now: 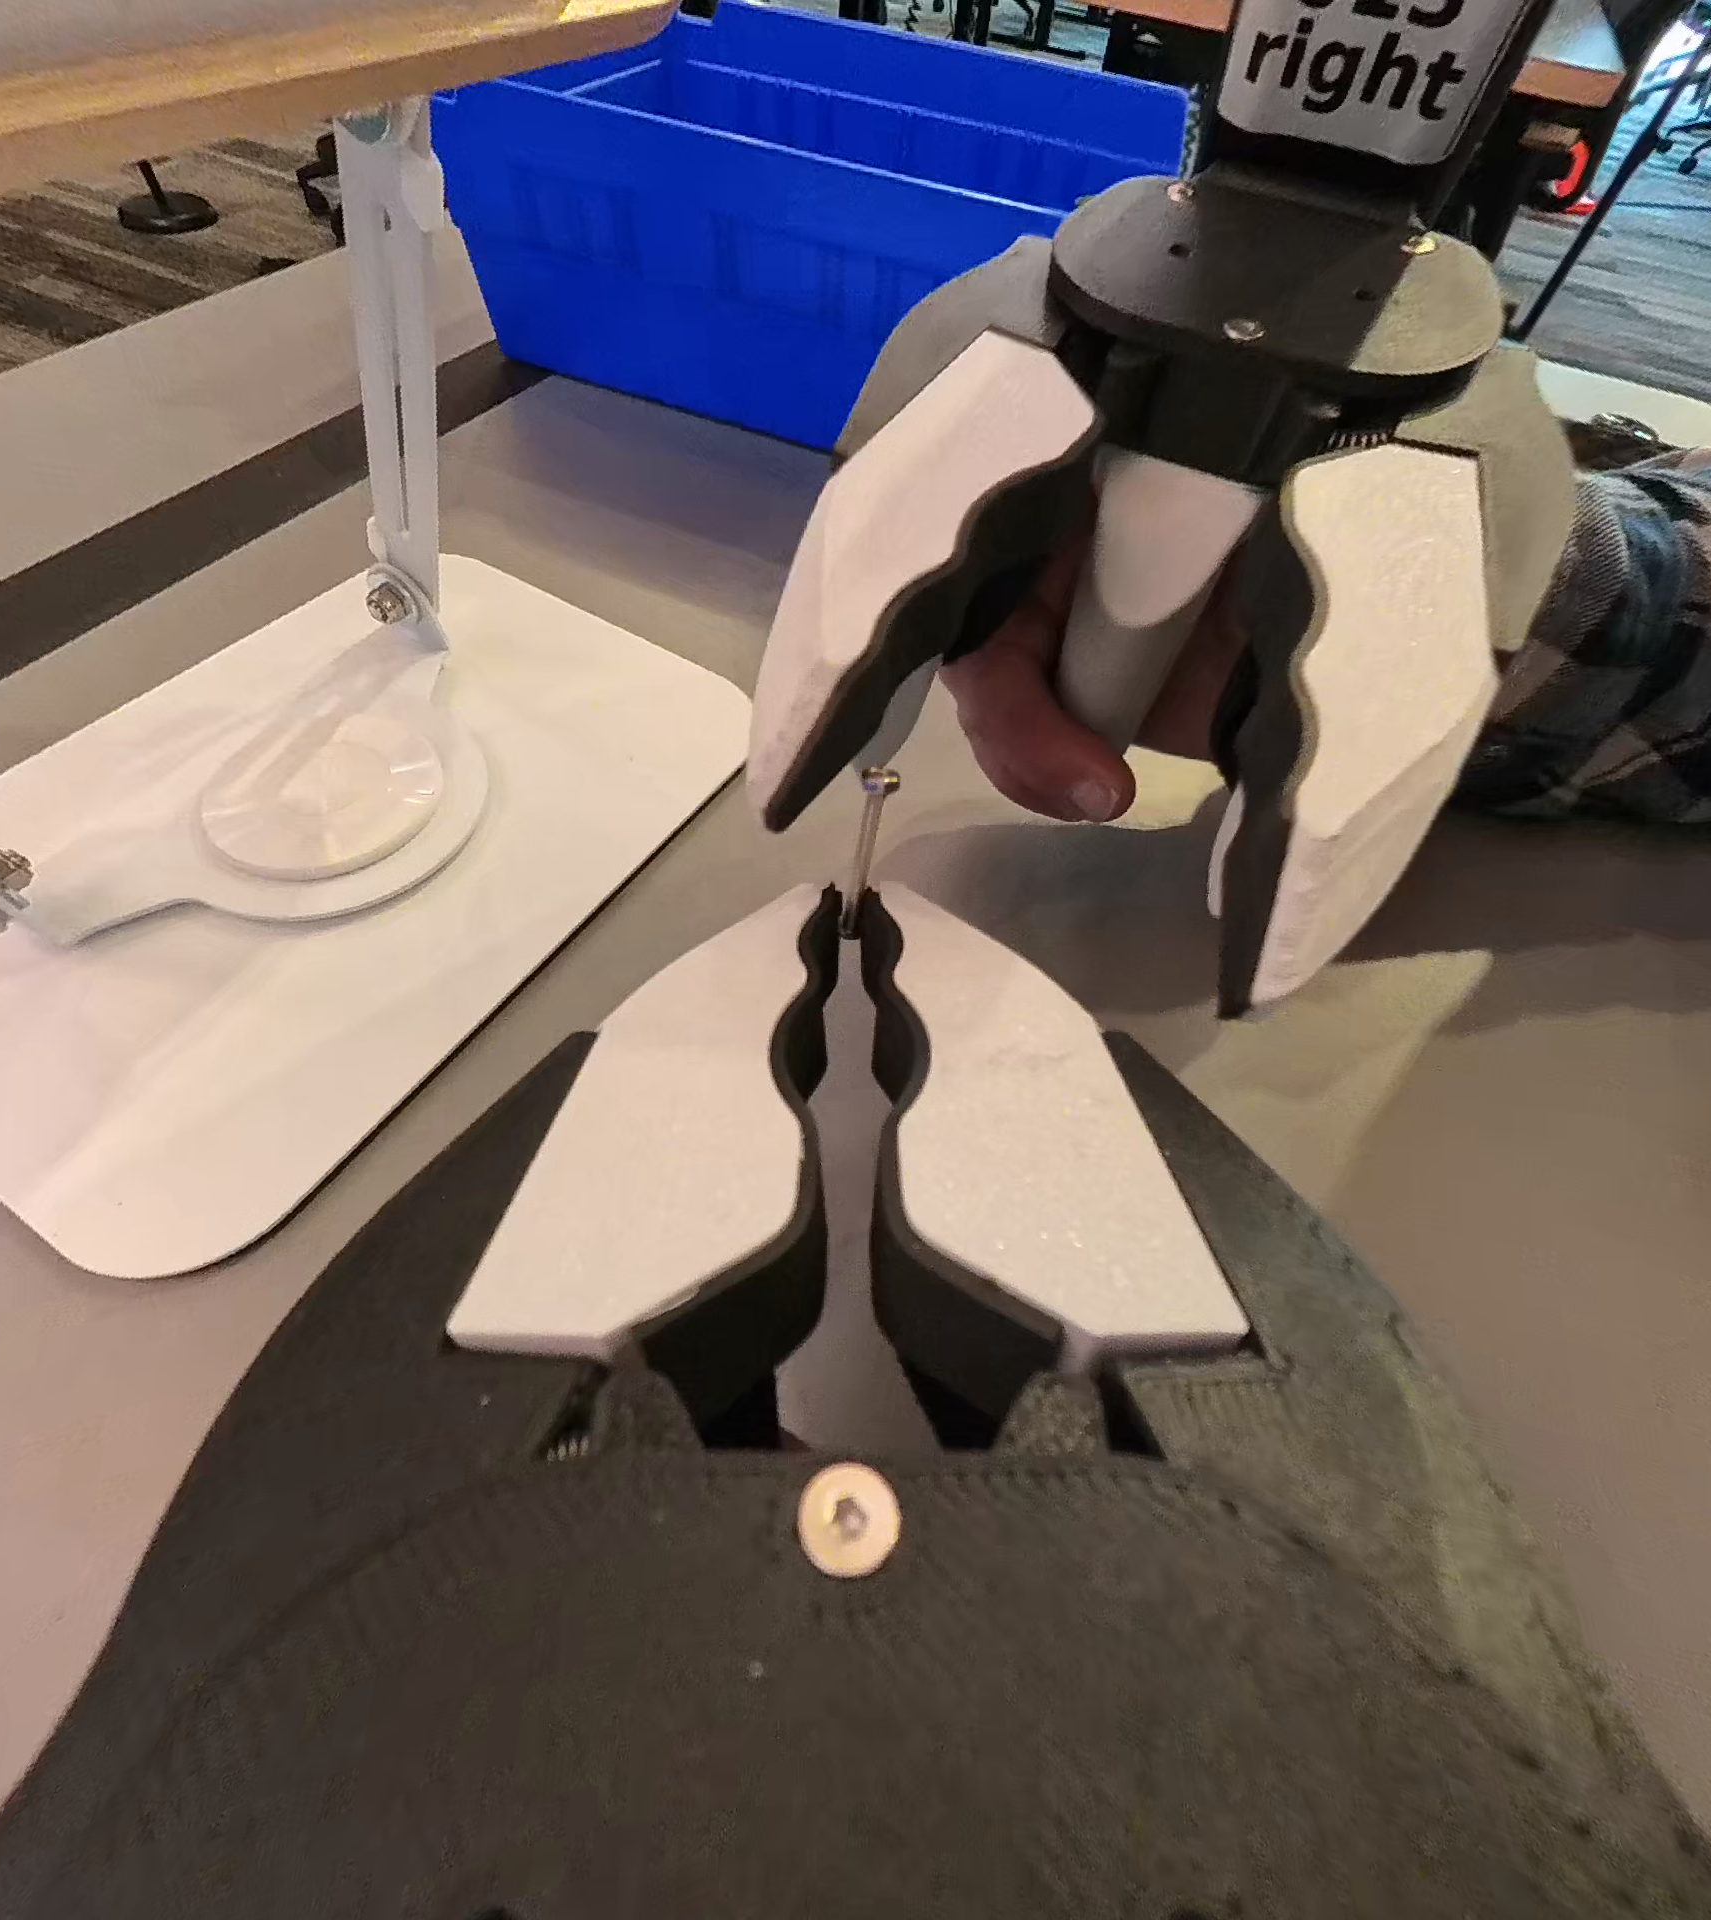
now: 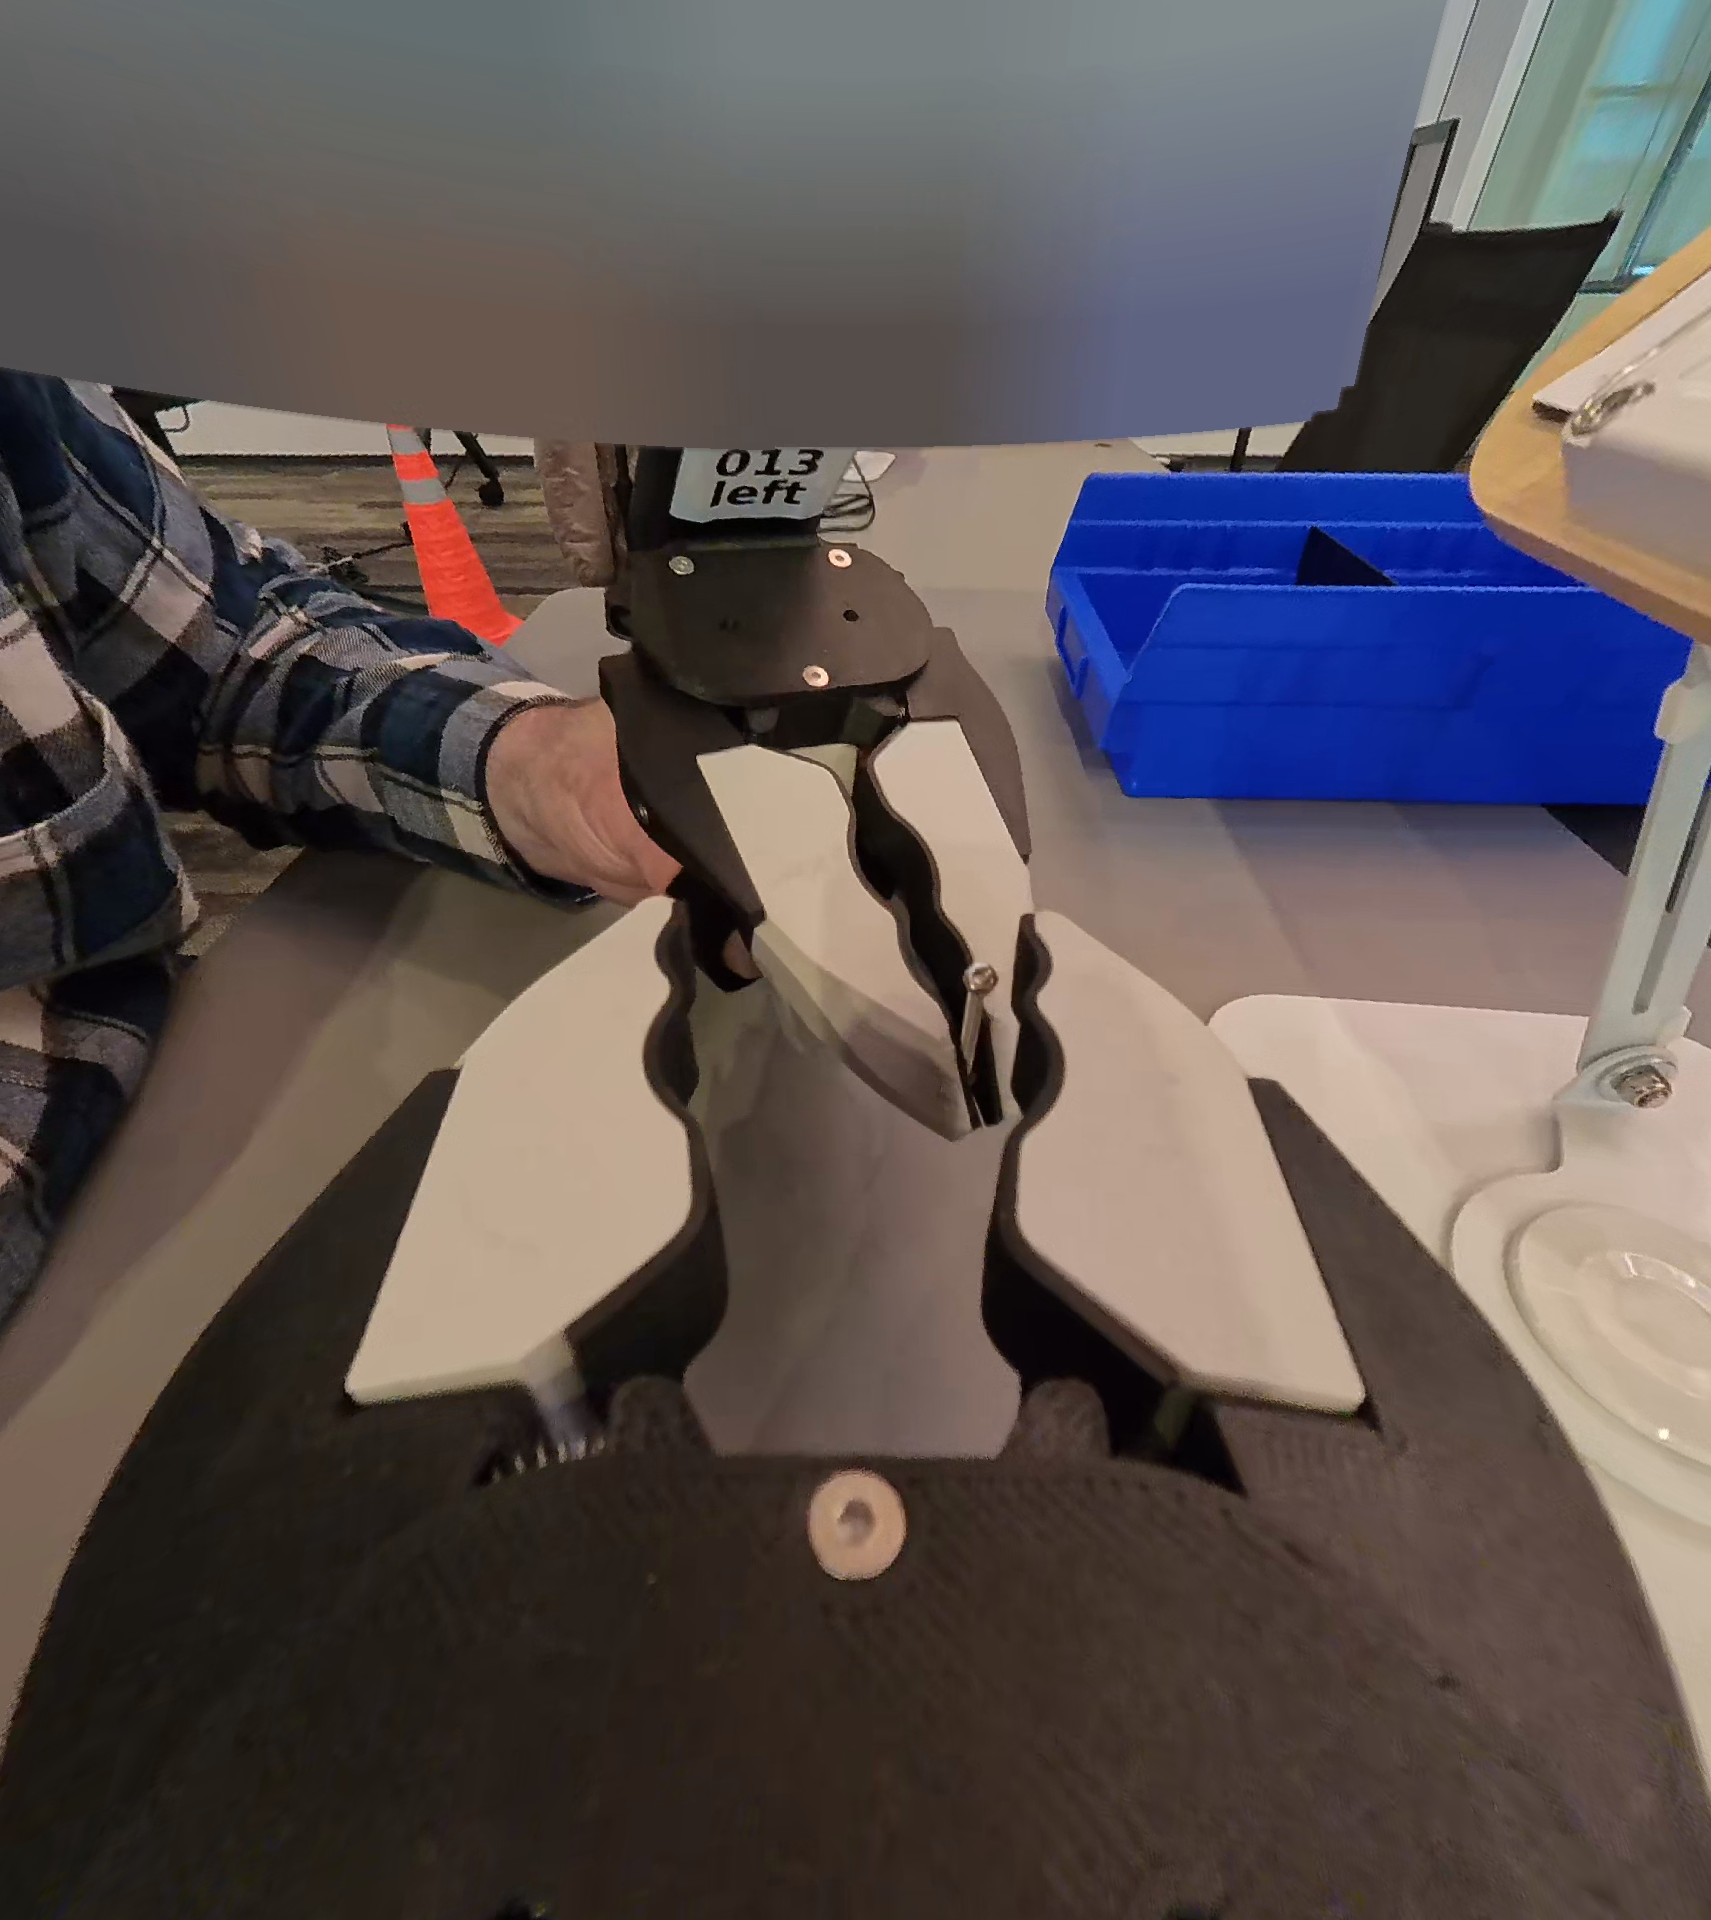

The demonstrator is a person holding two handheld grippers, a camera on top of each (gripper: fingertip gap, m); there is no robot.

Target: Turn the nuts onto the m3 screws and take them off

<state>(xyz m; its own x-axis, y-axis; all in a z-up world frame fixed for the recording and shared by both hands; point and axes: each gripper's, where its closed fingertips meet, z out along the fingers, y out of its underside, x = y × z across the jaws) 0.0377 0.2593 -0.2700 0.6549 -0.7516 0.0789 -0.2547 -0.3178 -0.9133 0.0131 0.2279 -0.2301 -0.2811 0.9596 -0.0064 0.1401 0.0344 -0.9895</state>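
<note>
My left gripper (image 1: 849, 916) is shut on a thin metal screw (image 1: 866, 847), pinching its lower end at the very fingertips. The screw stands up out of them with its round head on top. My right gripper (image 2: 851, 925) is open and empty, with its two fingers spread around the left gripper's tips. In the right wrist view the left gripper (image 2: 981, 1112) points down between my fingers. The screw (image 2: 973, 1023) lies close to my right-hand finger (image 2: 1121, 1039) without touching it. In the left wrist view the right gripper (image 1: 1007, 914) hangs over the screw, one fingertip (image 1: 778, 810) beside the screw's head.
A blue bin (image 1: 778, 229) stands at the back of the grey table (image 1: 1557, 1195). A white base plate (image 1: 207, 987) carries a white bracket stand (image 1: 394, 343), a clear round disc (image 1: 331, 810) and a wooden board (image 1: 155, 94). A person's plaid sleeves (image 2: 103, 727) hold both grippers. About 5 cm separates my left fingertips from my right.
</note>
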